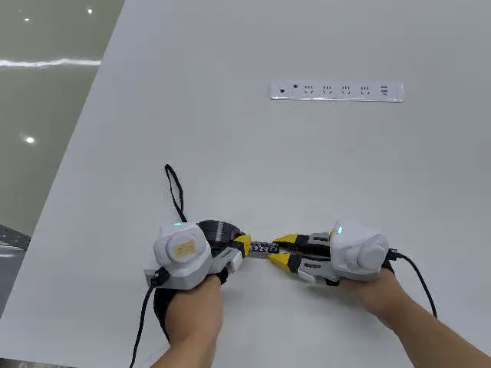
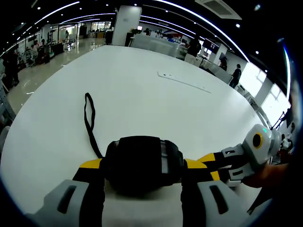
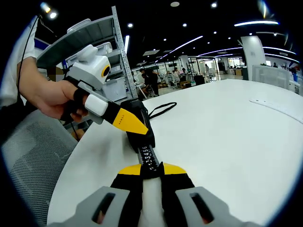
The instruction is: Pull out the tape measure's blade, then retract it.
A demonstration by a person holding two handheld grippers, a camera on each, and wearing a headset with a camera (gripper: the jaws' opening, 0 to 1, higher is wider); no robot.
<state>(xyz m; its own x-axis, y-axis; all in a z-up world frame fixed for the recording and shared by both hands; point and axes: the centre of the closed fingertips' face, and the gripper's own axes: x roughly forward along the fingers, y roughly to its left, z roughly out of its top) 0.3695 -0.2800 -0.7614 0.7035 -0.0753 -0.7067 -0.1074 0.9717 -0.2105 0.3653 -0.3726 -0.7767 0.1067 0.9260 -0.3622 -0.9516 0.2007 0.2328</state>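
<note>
White workbench (image 1: pixel 307 169), near edge, left of middle: black rubber-cased tape measure (image 1: pixel 219 232). Left gripper (image 2: pixel 142 165), yellow-tipped jaws clamped on the case from both sides. Short run of dark numbered blade (image 3: pixel 147 156) drawn out level just above the bench. Right gripper (image 3: pixel 151 169), jaws pressed together on the blade's end. Thin black wrist strap (image 1: pixel 176 192) trails from the case toward the far edge. White power strip (image 1: pixel 335 91) lies near the far edge, well apart.

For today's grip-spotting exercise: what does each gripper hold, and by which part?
The left gripper clamps the tape measure's black case by its two sides. The right gripper pinches the blade near its pulled-out end.
</note>
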